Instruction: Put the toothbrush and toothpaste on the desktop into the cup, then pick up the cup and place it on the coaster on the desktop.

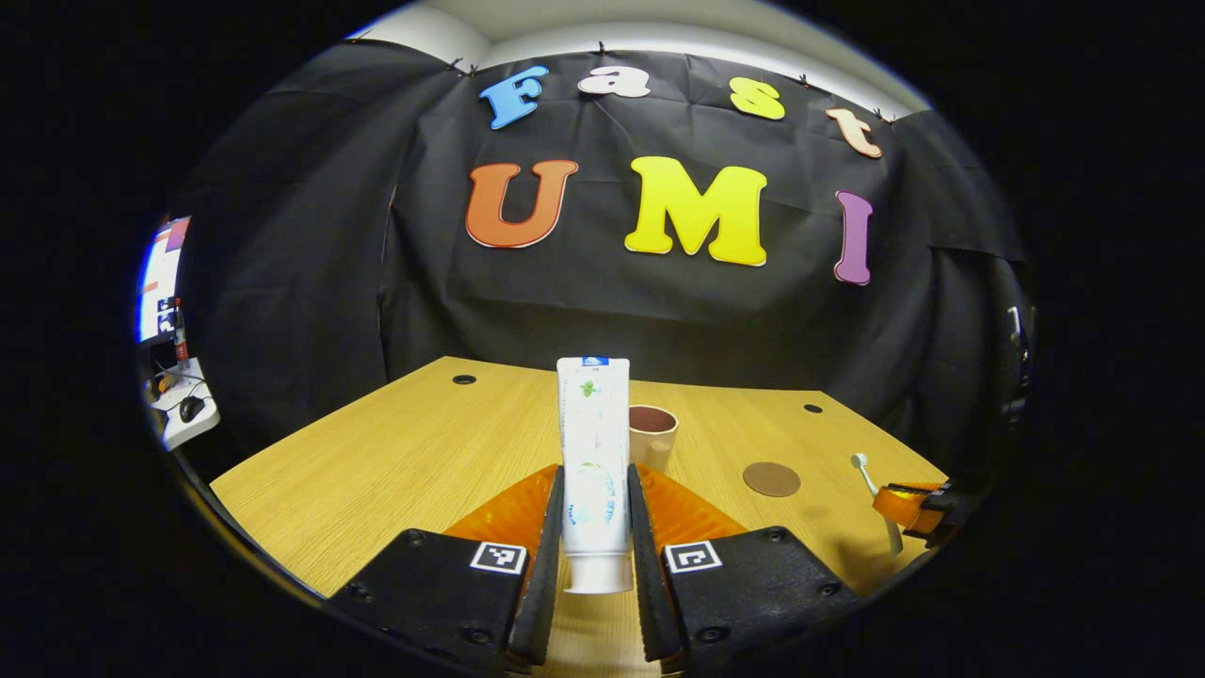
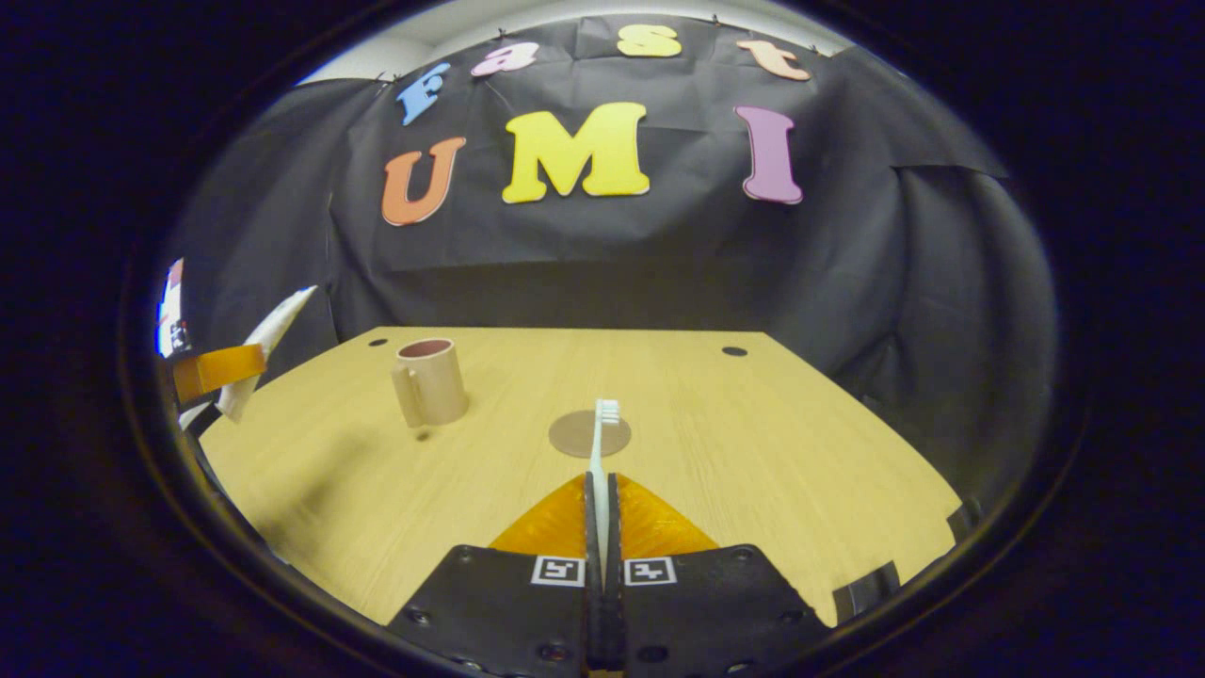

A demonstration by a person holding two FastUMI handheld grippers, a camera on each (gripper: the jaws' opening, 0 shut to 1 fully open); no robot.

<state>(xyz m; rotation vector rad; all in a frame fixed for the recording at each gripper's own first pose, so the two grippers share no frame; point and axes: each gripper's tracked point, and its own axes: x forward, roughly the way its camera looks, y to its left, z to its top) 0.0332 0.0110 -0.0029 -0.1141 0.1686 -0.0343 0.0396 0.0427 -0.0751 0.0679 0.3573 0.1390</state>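
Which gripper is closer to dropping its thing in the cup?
Probably left. The left gripper holds the toothpaste upright, with the cup just behind it. The right gripper holds the toothbrush over the coaster, cup off to its left.

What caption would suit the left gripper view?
Left gripper holds the toothpaste upright above the desk, cup just behind.

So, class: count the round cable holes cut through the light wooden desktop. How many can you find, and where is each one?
2. One dark round hole sits near the desktop's far right corner, the other near its far left corner, behind the beige handled cup. Others may lie out of view.
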